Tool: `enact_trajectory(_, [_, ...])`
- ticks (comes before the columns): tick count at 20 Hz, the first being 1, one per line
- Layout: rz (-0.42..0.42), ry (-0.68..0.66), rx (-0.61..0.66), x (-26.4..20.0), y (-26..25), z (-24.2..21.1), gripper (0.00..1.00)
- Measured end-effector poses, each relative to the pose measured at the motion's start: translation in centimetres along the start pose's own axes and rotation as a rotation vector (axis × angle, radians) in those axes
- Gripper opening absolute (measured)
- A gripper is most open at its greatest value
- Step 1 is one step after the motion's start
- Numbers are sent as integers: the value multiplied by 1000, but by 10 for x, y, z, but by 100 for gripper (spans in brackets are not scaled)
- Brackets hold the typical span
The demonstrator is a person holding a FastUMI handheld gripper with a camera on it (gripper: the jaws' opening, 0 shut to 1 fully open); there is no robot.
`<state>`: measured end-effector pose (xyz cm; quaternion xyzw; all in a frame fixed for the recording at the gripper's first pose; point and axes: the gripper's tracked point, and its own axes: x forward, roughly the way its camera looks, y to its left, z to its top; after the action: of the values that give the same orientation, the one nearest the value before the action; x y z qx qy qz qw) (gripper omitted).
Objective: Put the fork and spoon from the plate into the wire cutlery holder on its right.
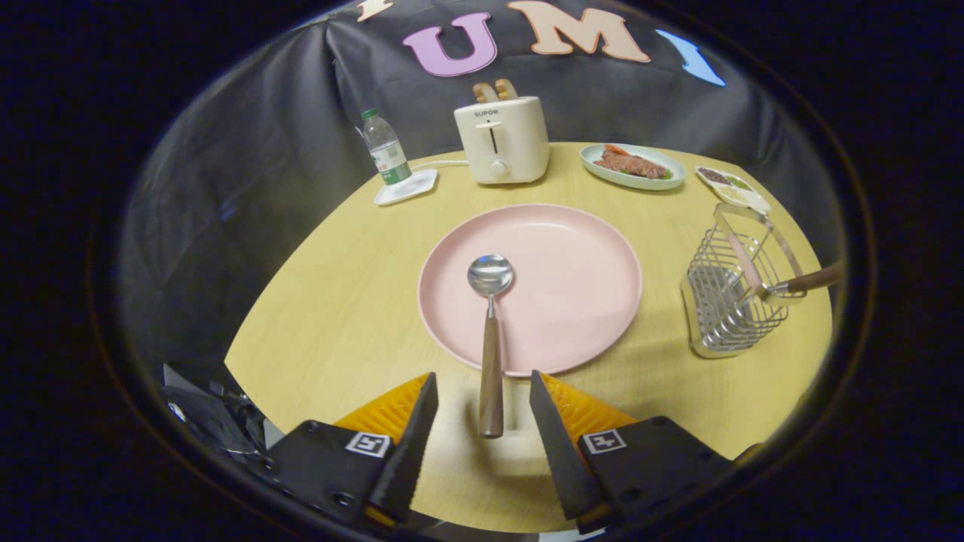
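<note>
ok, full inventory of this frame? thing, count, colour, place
table: 1, light wood, under everything
plate: 1, pink, mid-table, ahead of the fingers
spoon: 1, steel bowl on the plate, wooden handle reaching back between the fingers
holder: 1, silver wire, right of the plate
utensil: 1, wooden handle, leaning out of the holder, head hidden
toaster: 1, cream, beyond the plate, bread in its slots
bottle: 1, clear, green cap, on a white coaster left of the toaster
food dishes: 2, far right
gripper: 1, open, fingers either side of the spoon handle, not touching
</note>
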<state>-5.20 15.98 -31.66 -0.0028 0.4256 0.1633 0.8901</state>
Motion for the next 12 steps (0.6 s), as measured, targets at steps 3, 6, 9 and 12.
enact_trajectory(3, [-10,10,26,1,-2,-3,49])
enact_trajectory(6, [-13,10,30,3,-1,-4,18])
enact_trajectory(9, [-24,11,7,3,-2,-4,15])
enact_trajectory(12, [-52,6,-37,0,-8,-5,11])
